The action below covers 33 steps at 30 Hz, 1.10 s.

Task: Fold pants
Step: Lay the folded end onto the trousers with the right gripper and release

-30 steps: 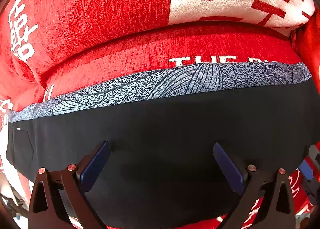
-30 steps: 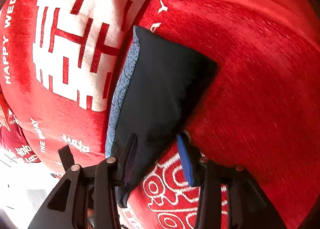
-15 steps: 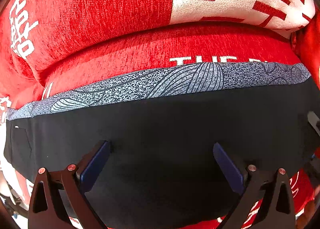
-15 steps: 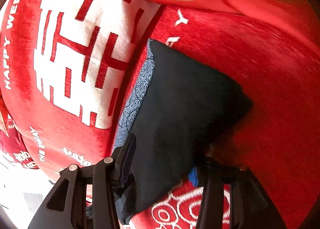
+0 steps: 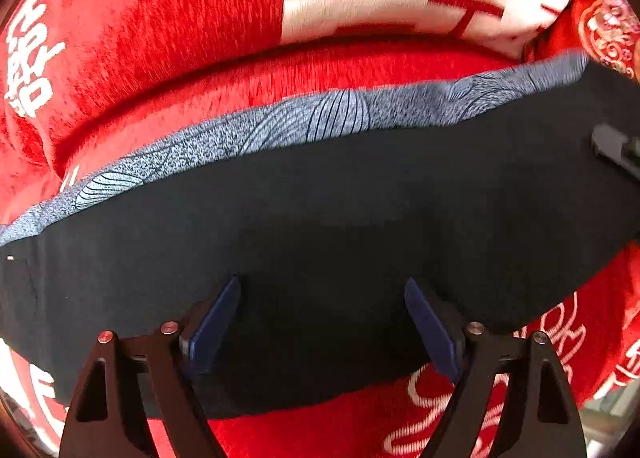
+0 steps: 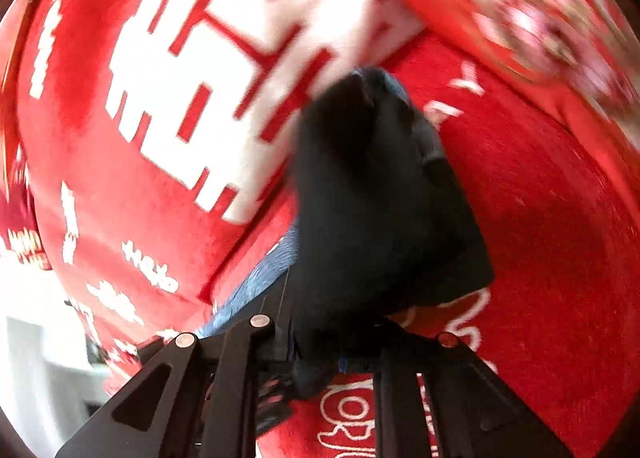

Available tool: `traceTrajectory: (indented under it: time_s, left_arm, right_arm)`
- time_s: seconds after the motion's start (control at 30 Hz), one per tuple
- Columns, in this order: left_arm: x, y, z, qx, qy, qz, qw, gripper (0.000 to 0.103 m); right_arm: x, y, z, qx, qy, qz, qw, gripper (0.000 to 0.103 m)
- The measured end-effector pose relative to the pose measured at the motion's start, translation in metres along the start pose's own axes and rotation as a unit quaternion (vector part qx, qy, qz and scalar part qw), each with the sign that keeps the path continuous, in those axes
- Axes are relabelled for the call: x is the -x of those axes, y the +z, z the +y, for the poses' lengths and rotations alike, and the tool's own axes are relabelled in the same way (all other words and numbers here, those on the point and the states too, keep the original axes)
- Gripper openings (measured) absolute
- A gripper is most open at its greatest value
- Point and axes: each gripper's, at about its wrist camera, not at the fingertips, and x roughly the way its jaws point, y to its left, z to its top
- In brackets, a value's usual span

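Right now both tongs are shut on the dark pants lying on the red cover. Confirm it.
Not quite. Only the right tongs are shut on the dark pants. The left wrist view shows the left tongs open above the pants on the red cover.

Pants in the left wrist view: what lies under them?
The black pants lie on a red cover with white lettering, which shows on all sides. The open left gripper hovers over them. Whatever sits directly beneath the fabric is covered.

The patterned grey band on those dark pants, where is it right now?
In the left wrist view, the grey band runs along the far edge of the pants, against the red sofa cushion.
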Motion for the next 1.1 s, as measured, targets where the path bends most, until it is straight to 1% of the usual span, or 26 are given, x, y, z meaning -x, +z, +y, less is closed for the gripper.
traceTrajectory:
  time_s: [0.17,0.27,0.33,0.37,0.4,0.43,0.53,0.57,0.63,0.7,0.77,0.83,0.87,0.9,0.93,0.97,1.0,1.03,1.1]
  left_arm:
    - [0.002,-0.009,0.007,0.001,-0.009,-0.020,0.9998,0.085]
    - [0.004,-0.015,0.014,-0.006,-0.022,-0.032,0.9992,0.085]
    - [0.008,-0.020,0.019,-0.009,-0.037,-0.021,0.9990,0.085]
    - [0.013,-0.024,0.030,-0.006,-0.045,-0.014,0.9989,0.085]
    - [0.021,-0.028,0.046,0.007,-0.054,-0.012,0.9984,0.085]
    - [0.027,-0.030,0.060,0.018,-0.054,-0.015,0.9982,0.085]
    - [0.049,-0.044,0.119,0.056,-0.042,-0.019,0.9974,0.085]
    - [0.054,-0.049,0.142,0.066,-0.030,-0.017,0.9972,0.085]
    - [0.061,-0.058,0.180,0.080,-0.006,-0.017,0.9966,0.085]
    - [0.064,-0.065,0.215,0.083,0.019,-0.020,0.9962,0.085]
    - [0.062,-0.072,0.250,0.084,0.045,-0.016,0.9953,0.085]
    - [0.058,-0.078,0.277,0.096,0.058,-0.008,0.9936,0.085]
    - [0.057,-0.081,0.291,0.104,0.062,-0.006,0.9926,0.085]
    - [0.056,-0.084,0.300,0.108,0.065,-0.004,0.9920,0.085]
    - [0.055,-0.086,0.309,0.112,0.066,-0.002,0.9915,0.085]
    - [0.056,-0.086,0.316,0.113,0.065,-0.002,0.9915,0.085]
    - [0.057,-0.086,0.321,0.113,0.061,-0.003,0.9917,0.085]
    - [0.060,-0.085,0.322,0.112,0.054,-0.004,0.9922,0.085]
    - [0.069,-0.082,0.320,0.107,0.035,-0.006,0.9936,0.085]
  right_arm:
    - [-0.004,-0.006,0.049,0.074,-0.014,0.005,0.997,0.015]
    - [-0.014,-0.019,0.091,0.144,-0.036,0.014,0.989,0.015]
    - [-0.021,-0.027,0.113,0.174,-0.045,0.019,0.984,0.015]
    - [-0.026,-0.032,0.126,0.193,-0.054,0.023,0.979,0.015]
    - [-0.030,-0.038,0.137,0.210,-0.063,0.026,0.975,0.015]
    - [-0.035,-0.043,0.147,0.224,-0.073,0.028,0.971,0.015]
    - [-0.061,-0.066,0.177,0.267,-0.104,0.043,0.957,0.016]
    - [-0.070,-0.074,0.185,0.278,-0.112,0.049,0.953,0.016]
    - [-0.092,-0.099,0.203,0.311,-0.136,0.064,0.938,0.019]
    - [-0.123,-0.126,0.217,0.339,-0.159,0.081,0.924,0.020]
    - [-0.163,-0.162,0.230,0.376,-0.195,0.103,0.900,0.022]
    - [-0.186,-0.189,0.233,0.407,-0.231,0.103,0.878,0.026]
    - [-0.197,-0.204,0.237,0.431,-0.261,0.091,0.859,0.028]
    - [-0.201,-0.214,0.242,0.453,-0.280,0.081,0.842,0.032]
    - [-0.202,-0.221,0.246,0.468,-0.283,0.078,0.834,0.044]
    - [-0.200,-0.227,0.251,0.478,-0.280,0.077,0.829,0.053]
    - [-0.194,-0.230,0.256,0.486,-0.269,0.077,0.828,0.055]
    - [-0.185,-0.235,0.262,0.492,-0.249,0.079,0.830,0.055]
    - [-0.168,-0.239,0.265,0.498,-0.236,0.082,0.830,0.055]
